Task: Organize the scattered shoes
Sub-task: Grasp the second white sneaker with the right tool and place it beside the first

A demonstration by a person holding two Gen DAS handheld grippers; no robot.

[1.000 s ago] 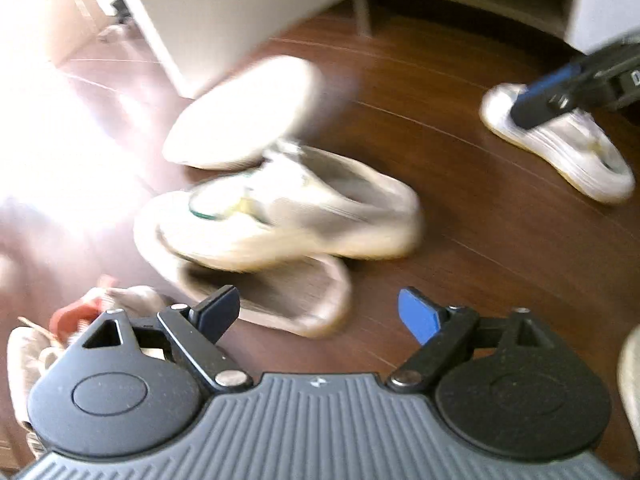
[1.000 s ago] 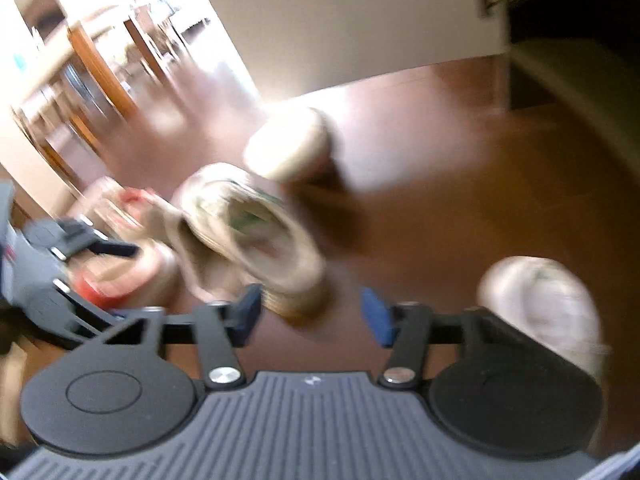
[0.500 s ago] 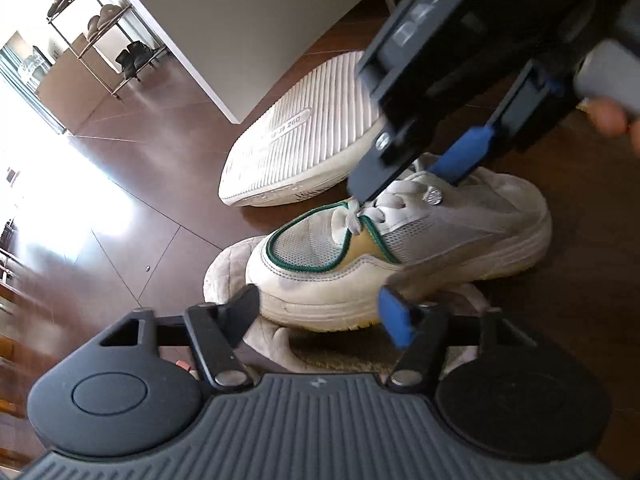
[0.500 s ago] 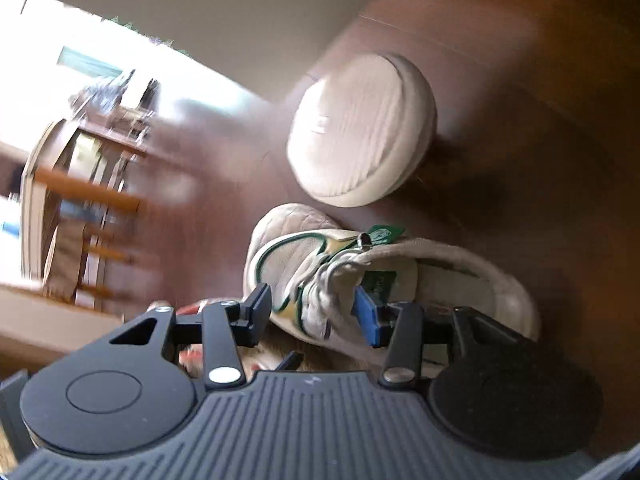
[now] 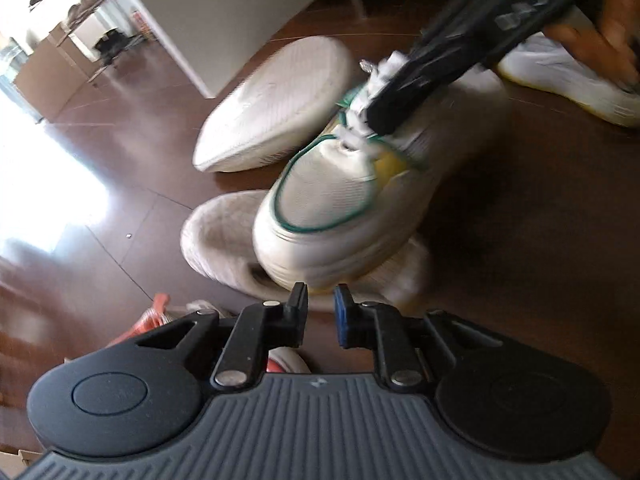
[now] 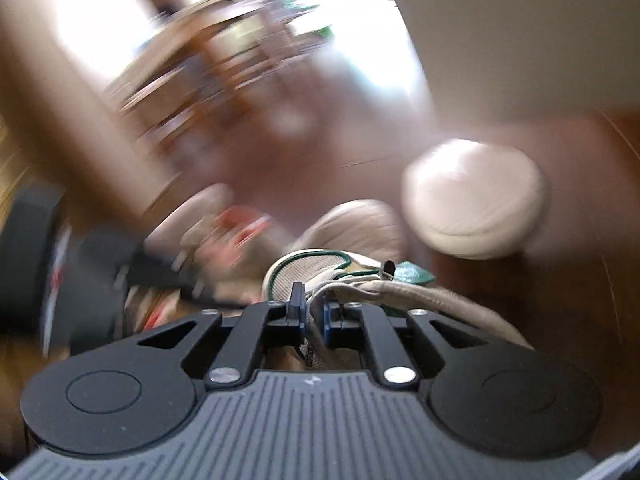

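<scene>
A white sneaker with green trim (image 5: pixel 332 200) rests on a beige quilted slipper (image 5: pixel 224 232) on the dark wood floor, tilted with its toe toward the left wrist camera. My right gripper (image 5: pixel 380 116) comes in from the upper right and is shut on the sneaker's laces; in the right wrist view its fingertips (image 6: pixel 314 312) pinch a lace strand above the sneaker (image 6: pixel 304 268). My left gripper (image 5: pixel 320 306) hovers at the slipper's near rim under the sneaker's sole. Its jaws are closing to a narrow gap in which the rim shows; no press is visible.
An upturned white shoe (image 5: pixel 276 96) lies sole-up behind the pair. Another white sneaker (image 5: pixel 568 76) sits at the top right under a hand (image 5: pixel 600 20). A red and white shoe (image 5: pixel 156 316) lies at the lower left. A pale wall corner (image 5: pixel 224 12) stands behind.
The right gripper has shut on the sneaker's laces and the sneaker has tipped toe-first toward the left camera. The left jaws have narrowed a lot and moved in to the slipper's rim.
</scene>
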